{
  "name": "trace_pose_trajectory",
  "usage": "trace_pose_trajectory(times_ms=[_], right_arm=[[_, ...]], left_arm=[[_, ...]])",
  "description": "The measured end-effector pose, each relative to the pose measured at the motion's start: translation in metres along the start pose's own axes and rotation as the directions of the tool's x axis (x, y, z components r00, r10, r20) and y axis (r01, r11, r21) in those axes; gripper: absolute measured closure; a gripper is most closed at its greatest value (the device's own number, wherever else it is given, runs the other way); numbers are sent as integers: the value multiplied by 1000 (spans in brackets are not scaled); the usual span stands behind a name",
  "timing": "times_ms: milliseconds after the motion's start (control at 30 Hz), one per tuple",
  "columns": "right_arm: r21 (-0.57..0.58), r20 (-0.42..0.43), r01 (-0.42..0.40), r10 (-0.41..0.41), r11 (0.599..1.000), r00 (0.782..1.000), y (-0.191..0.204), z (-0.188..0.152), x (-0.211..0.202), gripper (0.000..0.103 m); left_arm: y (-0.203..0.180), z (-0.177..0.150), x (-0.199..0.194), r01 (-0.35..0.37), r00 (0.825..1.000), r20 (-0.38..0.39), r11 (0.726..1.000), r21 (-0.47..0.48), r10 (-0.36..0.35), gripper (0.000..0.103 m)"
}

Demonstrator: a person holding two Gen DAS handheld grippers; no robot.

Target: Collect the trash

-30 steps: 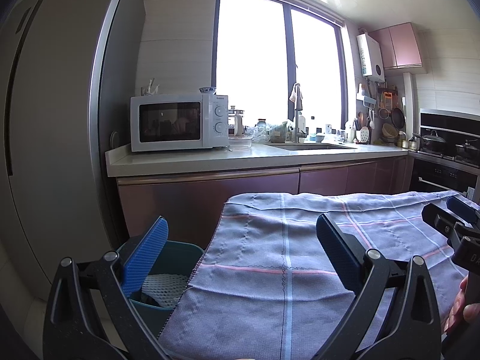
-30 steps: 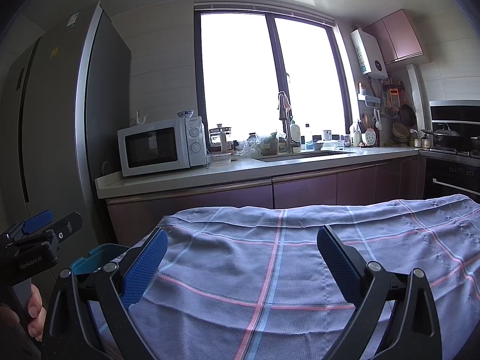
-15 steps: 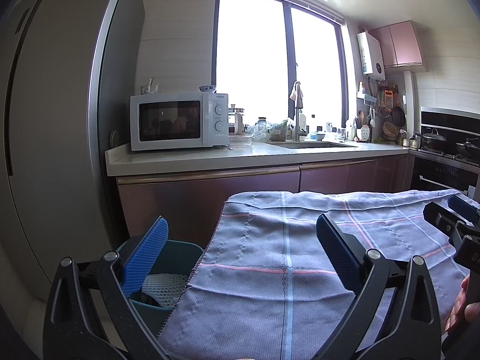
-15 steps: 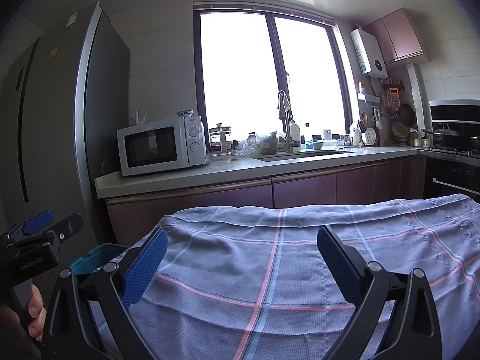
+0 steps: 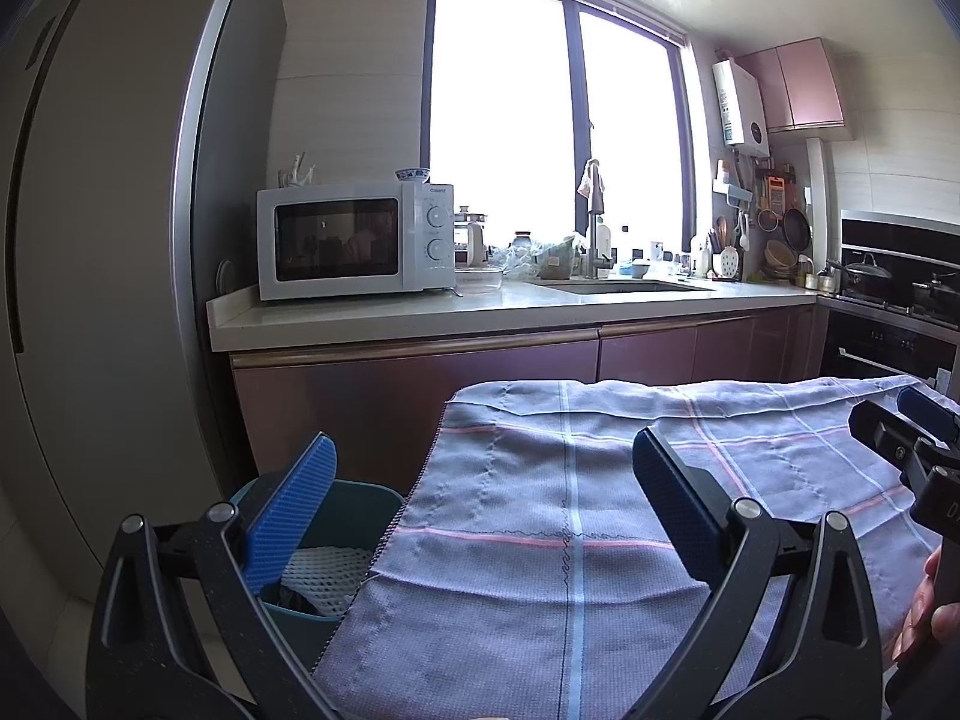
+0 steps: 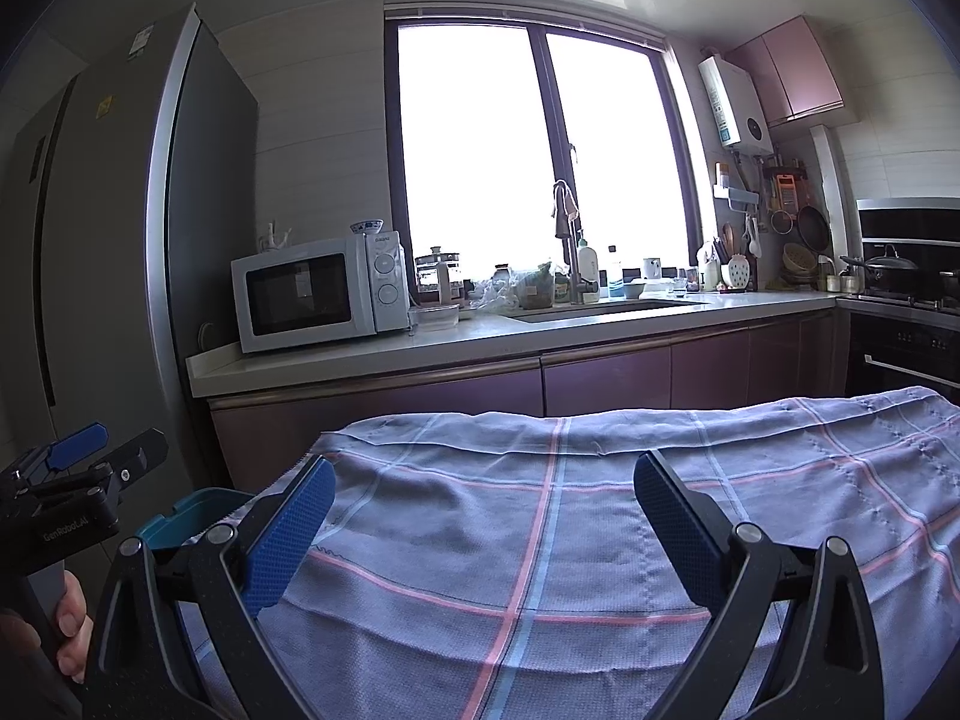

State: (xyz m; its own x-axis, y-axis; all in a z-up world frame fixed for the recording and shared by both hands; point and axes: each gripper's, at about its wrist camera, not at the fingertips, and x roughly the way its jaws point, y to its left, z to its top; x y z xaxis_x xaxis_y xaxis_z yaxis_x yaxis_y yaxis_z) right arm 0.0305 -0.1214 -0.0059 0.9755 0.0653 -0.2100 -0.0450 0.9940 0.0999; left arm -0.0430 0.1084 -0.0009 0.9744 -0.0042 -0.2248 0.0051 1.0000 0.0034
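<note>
A teal trash bin (image 5: 360, 510) stands on the floor by the table's left edge, with white foam netting (image 5: 318, 570) inside; its rim also shows in the right wrist view (image 6: 192, 513). My left gripper (image 5: 480, 498) is open and empty, above the table's left edge beside the bin. My right gripper (image 6: 483, 510) is open and empty, above the cloth-covered table (image 6: 600, 510). Each gripper shows at the edge of the other's view, the right one (image 5: 906, 438) and the left one (image 6: 90, 468). No trash shows on the cloth.
A grey-blue checked cloth (image 5: 600, 480) covers the table. Behind it run a counter (image 5: 480, 312) with a white microwave (image 5: 354, 240), a sink and clutter. A tall fridge (image 5: 90, 240) stands left; a stove with pots (image 5: 900, 288) stands right.
</note>
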Motion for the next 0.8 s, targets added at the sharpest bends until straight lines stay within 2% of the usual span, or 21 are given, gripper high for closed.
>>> trace_pose_trajectory(times_ms=[533,600,667,767,800], right_arm=[[7,-13,7,-7,1000,1000,-7,-3,4,7],[3,-19,15,-15,1000,1000,-12,-2,5,7],[-5,-34,38,-38,999,999,-23,0,8,7],[3,-107,81,-80,997,991,-52,3,18,7],[-3,-136,106,-106,994,985,-64,3,22,7]], left_arm=[[-7,-1,11,16,1000,-27,1000,3,-16,6],[-10,1,20,37,997,-64,999,4,-36,6],[-15,2,39,80,987,-143,997,-1,-79,6],[-27,2,74,111,961,-256,994,-7,-109,6],[-33,1,89,114,946,-306,993,1,-108,6]])
